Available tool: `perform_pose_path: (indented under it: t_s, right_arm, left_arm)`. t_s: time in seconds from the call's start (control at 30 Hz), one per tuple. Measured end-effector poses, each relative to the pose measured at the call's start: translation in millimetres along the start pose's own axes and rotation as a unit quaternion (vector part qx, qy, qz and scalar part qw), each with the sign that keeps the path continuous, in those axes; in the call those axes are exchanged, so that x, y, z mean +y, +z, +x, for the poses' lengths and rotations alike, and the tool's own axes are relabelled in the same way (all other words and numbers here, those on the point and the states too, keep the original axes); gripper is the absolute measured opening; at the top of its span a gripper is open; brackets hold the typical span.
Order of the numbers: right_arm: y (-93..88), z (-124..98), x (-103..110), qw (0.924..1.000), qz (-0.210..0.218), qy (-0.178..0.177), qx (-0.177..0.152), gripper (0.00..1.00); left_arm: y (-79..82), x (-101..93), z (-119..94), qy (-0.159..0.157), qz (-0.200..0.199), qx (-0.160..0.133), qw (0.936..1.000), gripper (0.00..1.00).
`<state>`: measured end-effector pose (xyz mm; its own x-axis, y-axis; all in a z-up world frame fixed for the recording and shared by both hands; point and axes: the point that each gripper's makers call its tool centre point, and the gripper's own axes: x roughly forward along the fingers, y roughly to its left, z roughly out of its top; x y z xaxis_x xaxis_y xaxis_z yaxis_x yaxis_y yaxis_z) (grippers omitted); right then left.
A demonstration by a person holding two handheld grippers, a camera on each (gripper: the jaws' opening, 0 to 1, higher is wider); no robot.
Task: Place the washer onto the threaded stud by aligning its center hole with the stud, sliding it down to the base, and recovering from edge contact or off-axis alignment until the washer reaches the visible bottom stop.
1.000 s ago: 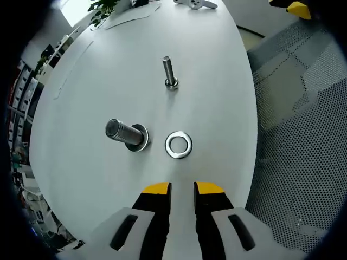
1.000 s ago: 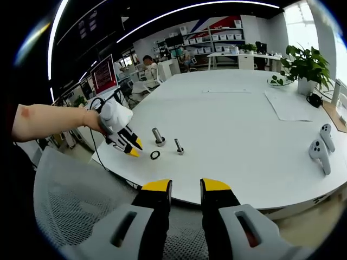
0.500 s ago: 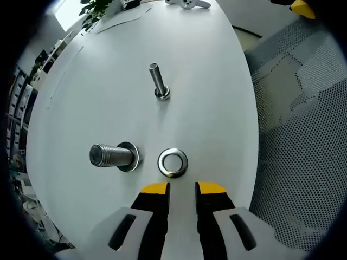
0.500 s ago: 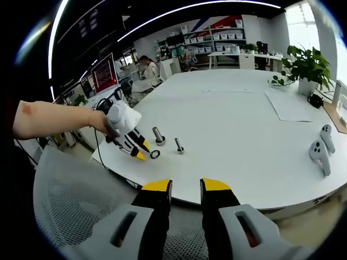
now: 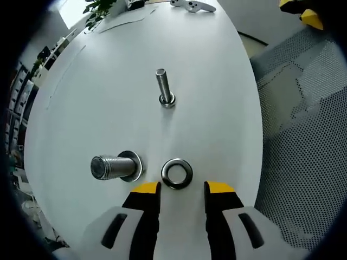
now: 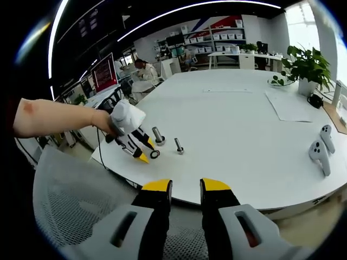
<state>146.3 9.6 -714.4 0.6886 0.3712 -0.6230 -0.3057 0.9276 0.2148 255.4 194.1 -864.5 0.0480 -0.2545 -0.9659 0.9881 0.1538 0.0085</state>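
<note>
Left gripper view: big threaded stud (image 5: 113, 167) stands on its flange at the left, on the white bench (image 5: 108, 92). Washer (image 5: 177, 173) lies flat on the bench just right of the stud base, apart from it, not on any thread. Left gripper (image 5: 181, 190) sits right at the washer, yellow-tipped fingers (image 5: 146, 189) spread a bit wider than the washer, one tip each side of its near edge; nothing gripped, can't tell if a tip touches the rim. Thinner bolt (image 5: 165, 86) stands upright farther out, well apart from the washer. Far end of the bench: a white controller (image 5: 193, 5) and a plant (image 5: 97, 7). Mesh chair (image 5: 303, 135) to the right, off the bench edge.

Right gripper view: a person's forearm (image 6: 54, 116) comes in from the left, holding the left gripper (image 6: 144, 150) down at the bench (image 6: 233, 124) near its front edge. Its tips bracket the washer (image 6: 155, 154). Stud (image 6: 158, 136) just behind, thin bolt (image 6: 178, 145) to its right. Right gripper (image 6: 186, 187) hangs off the bench above a mesh chair (image 6: 65, 200), fingers (image 6: 158, 186) narrowly parted, holding nothing. Paper sheet (image 6: 293, 105), potted plant (image 6: 304, 67) and two white controllers (image 6: 320, 146) at the right.
</note>
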Motion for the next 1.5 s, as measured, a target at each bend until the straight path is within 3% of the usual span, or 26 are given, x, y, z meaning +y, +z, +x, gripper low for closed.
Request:
perform_pose_path:
  t_s: [0.2,0.7,0.77,1.27,1.5]
  right_arm:
    - [0.2,0,0,1.0,0.0,0.0,-0.001,0.23]
    - [1.2,0,0,1.0,0.001,0.0,-0.004,0.23]
    - [1.3,0,0,1.0,0.001,0.0,-0.004,0.23]
    - [1.9,0,-1,1.0,0.002,0.0,-0.006,0.23]
    - [2.1,0,-1,1.0,0.003,-0.001,-0.008,0.23]
  left_arm:
    - [3.5,0.4,2,-0.007,0.026,0.015,0.9995,0.31]
    - [7.4,6.4,3,-0.003,0.009,0.015,0.9998,0.23]
    - [13.3,8.1,4,0.004,-0.025,-0.017,0.9996,0.22]
    - [12.2,6.1,4,0.009,0.003,-0.002,0.9999,0.19]
    - [13.4,7.7,3,0.022,-0.009,-0.01,0.9997,0.18]
